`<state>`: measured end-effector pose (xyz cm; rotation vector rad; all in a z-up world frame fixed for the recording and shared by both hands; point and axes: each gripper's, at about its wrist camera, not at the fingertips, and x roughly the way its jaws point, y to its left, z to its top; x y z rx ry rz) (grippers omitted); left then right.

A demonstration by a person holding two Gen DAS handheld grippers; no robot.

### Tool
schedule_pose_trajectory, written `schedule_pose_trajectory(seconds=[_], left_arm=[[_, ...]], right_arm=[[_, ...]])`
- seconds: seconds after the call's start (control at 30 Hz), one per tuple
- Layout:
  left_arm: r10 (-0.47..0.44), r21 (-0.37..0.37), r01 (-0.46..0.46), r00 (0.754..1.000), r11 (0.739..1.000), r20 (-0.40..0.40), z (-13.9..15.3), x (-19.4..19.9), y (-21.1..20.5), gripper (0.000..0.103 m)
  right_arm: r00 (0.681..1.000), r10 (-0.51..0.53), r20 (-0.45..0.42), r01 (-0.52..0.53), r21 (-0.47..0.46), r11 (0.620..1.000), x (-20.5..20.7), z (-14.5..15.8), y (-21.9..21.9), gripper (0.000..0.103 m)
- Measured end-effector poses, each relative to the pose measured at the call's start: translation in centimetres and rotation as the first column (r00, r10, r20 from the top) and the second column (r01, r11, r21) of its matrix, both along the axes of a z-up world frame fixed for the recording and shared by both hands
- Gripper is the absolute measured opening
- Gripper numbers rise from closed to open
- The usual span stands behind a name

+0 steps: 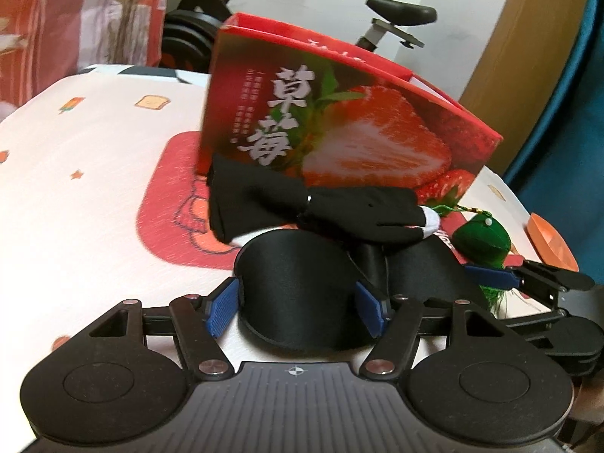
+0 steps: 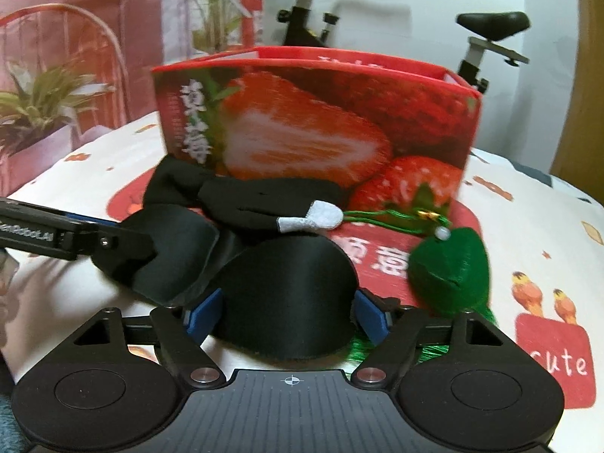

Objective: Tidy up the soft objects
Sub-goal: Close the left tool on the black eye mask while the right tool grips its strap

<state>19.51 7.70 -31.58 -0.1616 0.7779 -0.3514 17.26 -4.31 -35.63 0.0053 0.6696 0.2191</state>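
Over the back we see an exercise bike, its black saddle up high against a pale wall. On the left hangs a red-and-pink patterned curtain, and a potted plant with long green leaves sits beside the desk in the right wrist view. The desk wears a white printed cloth with toast and star motifs, plus a red patch reading "cute". A wooden panel stands far right.

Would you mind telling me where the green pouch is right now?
The green pouch lies on the printed cloth, right of the black eye mask and in front of the strawberry box.
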Motion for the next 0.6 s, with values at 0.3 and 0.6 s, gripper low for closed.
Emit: schedule_pose_trajectory(seconds=[0.3,0.6], left_arm=[[0.006,0.055,-0.007,1.000,0.998,0.020,-0.1,-0.4,-0.3,0.069],[-0.003,0.078,-0.001,0.999,0.997,0.048,-0.3,-0.9,-0.3,0.070]], right_arm=[[0.999,0.047,0.005,-0.048,0.098,0.994,-0.8,0.8,0.7,0.070],[0.999,-0.035,0.017,0.032,0.124,0.992,-1.8,0.1,-0.8,0.072]])
